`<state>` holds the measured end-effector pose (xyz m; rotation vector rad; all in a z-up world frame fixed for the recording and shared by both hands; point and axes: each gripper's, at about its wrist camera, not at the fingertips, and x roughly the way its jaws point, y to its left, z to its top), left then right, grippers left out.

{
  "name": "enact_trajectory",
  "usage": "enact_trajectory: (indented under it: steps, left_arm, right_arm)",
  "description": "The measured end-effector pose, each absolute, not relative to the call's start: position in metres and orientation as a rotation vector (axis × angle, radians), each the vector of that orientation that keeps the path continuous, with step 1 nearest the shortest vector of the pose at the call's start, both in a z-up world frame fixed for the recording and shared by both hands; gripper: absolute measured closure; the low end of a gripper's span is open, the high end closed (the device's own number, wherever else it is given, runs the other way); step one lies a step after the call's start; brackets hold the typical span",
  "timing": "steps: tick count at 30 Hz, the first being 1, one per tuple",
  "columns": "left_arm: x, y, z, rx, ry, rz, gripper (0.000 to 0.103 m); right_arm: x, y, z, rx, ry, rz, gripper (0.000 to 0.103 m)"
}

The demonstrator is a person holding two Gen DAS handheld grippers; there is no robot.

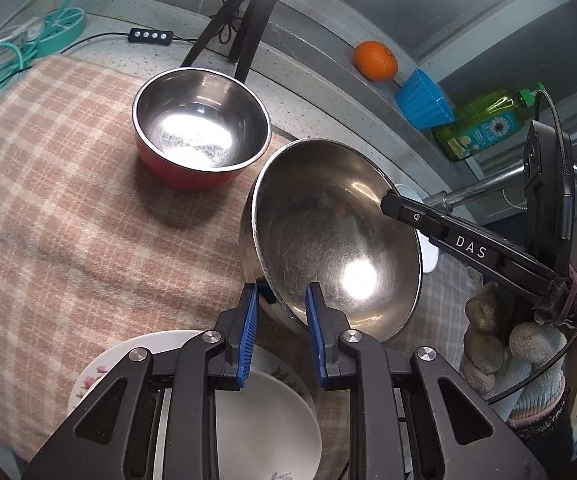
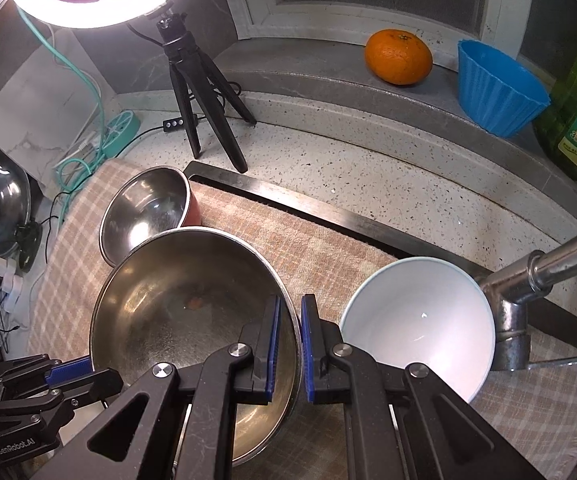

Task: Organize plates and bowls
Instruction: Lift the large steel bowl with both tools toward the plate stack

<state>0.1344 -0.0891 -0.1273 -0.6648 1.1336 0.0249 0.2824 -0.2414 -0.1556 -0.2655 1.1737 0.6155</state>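
Observation:
A large steel bowl (image 1: 328,236) hangs tilted over the checked cloth (image 1: 68,208), gripped from two sides. My left gripper (image 1: 280,296) is shut on its near rim, one blue pad inside and one outside. My right gripper (image 2: 290,308) is shut on the opposite rim of the same steel bowl (image 2: 184,312); its black finger (image 1: 392,202) reaches over the far edge. A red bowl (image 1: 202,132) with a steel inside stands on the cloth behind. A pale blue bowl (image 2: 420,320) sits right of my right gripper. White plates (image 1: 272,420) lie stacked beneath my left gripper.
A black tripod (image 2: 204,112) with a ring light stands on the speckled counter (image 2: 368,176). An orange (image 2: 398,56), a blue cup (image 2: 496,88) and a green soap bottle (image 2: 576,120) line the ledge. A chrome faucet (image 2: 528,280) is at right; cables (image 2: 84,152) lie at left.

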Motion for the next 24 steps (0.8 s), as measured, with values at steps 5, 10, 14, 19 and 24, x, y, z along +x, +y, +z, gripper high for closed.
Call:
enact_trajectory:
  steps: [5, 10, 14, 19, 24]
  left_arm:
    - [0.127, -0.09, -0.121, -0.659, 1.126, 0.002, 0.083]
    - [0.121, -0.093, -0.116, -0.641, 1.121, -0.016, 0.082]
    - [0.117, -0.098, -0.116, -0.635, 1.13, -0.033, 0.082]
    - [0.113, -0.108, -0.117, -0.621, 1.144, -0.064, 0.082]
    - [0.111, -0.123, -0.116, -0.597, 1.156, -0.101, 0.082]
  right_arm:
    - [0.272, -0.249, -0.15, -0.25, 1.169, 0.596, 0.093]
    - [0.263, -0.257, -0.145, -0.233, 1.164, 0.581, 0.093]
    - [0.256, -0.263, -0.144, -0.221, 1.162, 0.564, 0.093]
    - [0.246, -0.278, -0.141, -0.2, 1.165, 0.537, 0.093]
    - [0.234, -0.298, -0.136, -0.186, 1.153, 0.502, 0.093]
